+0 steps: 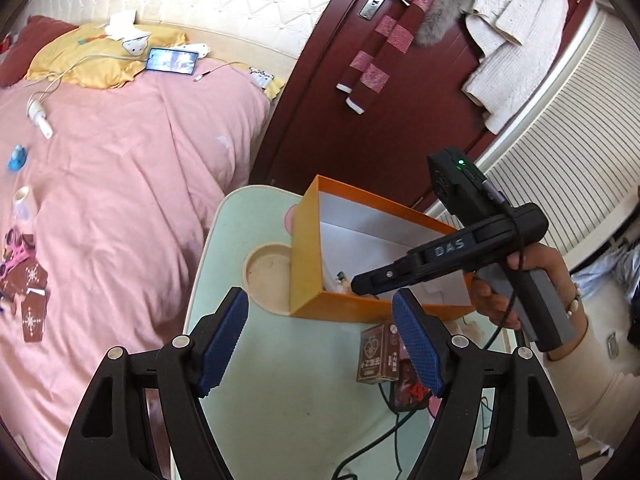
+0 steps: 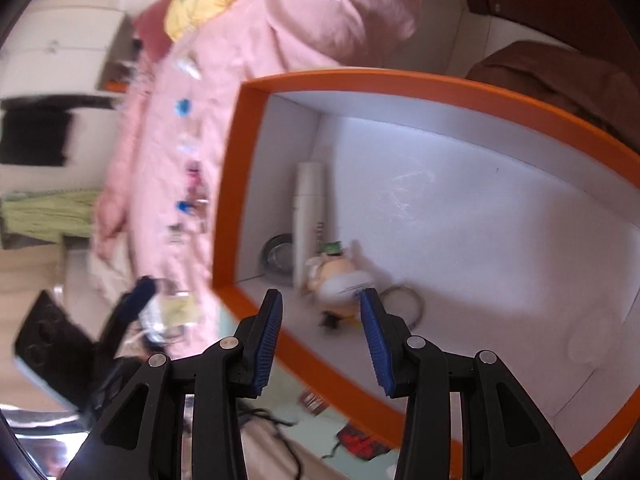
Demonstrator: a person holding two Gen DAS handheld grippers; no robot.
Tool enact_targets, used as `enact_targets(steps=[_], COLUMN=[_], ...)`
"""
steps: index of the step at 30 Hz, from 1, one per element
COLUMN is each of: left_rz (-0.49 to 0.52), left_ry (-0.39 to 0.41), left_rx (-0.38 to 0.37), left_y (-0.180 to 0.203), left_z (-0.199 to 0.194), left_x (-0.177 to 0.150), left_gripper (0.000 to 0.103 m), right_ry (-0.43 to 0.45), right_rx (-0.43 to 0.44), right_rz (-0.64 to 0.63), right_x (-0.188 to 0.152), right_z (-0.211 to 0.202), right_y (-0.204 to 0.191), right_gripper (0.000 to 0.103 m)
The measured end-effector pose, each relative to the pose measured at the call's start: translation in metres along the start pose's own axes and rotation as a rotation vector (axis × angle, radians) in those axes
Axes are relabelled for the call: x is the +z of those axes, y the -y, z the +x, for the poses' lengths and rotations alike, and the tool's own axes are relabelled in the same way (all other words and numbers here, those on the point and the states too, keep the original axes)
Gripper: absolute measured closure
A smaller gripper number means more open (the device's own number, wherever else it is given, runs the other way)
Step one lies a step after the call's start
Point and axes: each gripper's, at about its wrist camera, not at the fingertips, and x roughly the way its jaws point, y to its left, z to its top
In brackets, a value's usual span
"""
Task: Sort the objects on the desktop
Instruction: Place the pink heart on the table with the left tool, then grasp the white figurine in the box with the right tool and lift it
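The right tool [image 2: 322,322] hangs open over the orange cardboard box [image 2: 440,84]; the round toy figure [image 2: 340,280] sits just ahead, mid-frame.

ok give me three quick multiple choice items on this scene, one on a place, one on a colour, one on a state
1. Where is the small figurine?
A. inside the orange box
B. on the bed
C. in the right tool

2. What colour is the inside of the orange box?
A. green
B. white
C. black

3. How does the left tool stand?
A. shut on the card box
B. shut on nothing
C. open, holding nothing

Answers:
1 A, it lies on the box floor beside a white tube.
2 B, floor and inner walls are white, only rim and outside orange.
3 C, its blue pads are wide apart over the mint-green table, and the brown card box sits untouched.
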Motion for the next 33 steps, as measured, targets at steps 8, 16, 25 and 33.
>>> enact_targets(steps=[8,16,25,33], left_rz=[-0.011,-0.002,0.077,0.218], left_ry=[-0.020,-0.018,-0.033,-0.164], left_rx=[-0.033,-0.034,-0.033,-0.016], left_y=[0.002,0.012,0.039,0.083], left_z=[0.009,0.010,0.017,0.058], left_x=[0.003,0.003,0.014,0.038], left_gripper=[0.028,0.028,0.028,0.028], right_ry=[-0.108,-0.023,0.015,0.100], right_rx=[-0.112,-0.196,-0.165,-0.265], right_rz=[-0.067,0.050,0.029,-0.050], right_x=[0.020,0.022,0.019,0.001], right_z=[0.044,0.018,0.023,-0.002], right_y=[-0.019,0.026,0.029,0.026], right_gripper=[0.062,0.062,0.054,0.077])
